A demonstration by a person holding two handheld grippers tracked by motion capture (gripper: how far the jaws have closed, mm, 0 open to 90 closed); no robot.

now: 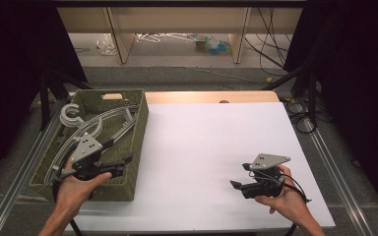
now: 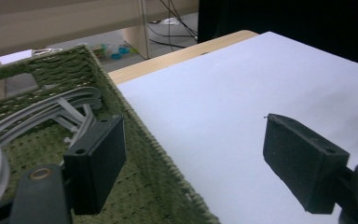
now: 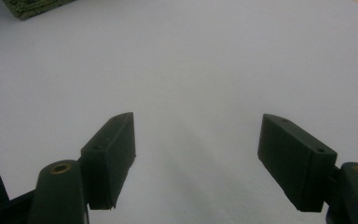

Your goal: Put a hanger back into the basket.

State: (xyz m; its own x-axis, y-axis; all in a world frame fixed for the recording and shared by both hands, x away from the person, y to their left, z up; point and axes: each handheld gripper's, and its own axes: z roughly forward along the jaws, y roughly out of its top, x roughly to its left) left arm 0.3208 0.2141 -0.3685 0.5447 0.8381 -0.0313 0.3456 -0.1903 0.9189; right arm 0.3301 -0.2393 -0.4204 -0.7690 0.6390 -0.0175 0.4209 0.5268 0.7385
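A green woven basket (image 1: 137,142) stands at the table's left and holds several grey plastic hangers (image 1: 88,129). My left gripper (image 1: 124,165) hovers over the basket's near right corner, jaws wide apart with nothing between them. In the left gripper view the left gripper (image 2: 196,163) straddles the basket's rim (image 2: 156,149), and the hangers (image 2: 51,109) lie inside the basket to the left. My right gripper (image 1: 237,186) rests low over the white sheet at the near right, pointing left. The right gripper (image 3: 196,161) stands open over bare white surface.
A white sheet (image 1: 211,147) covers most of the wooden table (image 1: 211,96). Dark curtains flank both sides. Wooden furniture legs, cables and small clutter lie on the floor beyond the far edge. A corner of the basket (image 3: 32,7) peeks in at the top left of the right gripper view.
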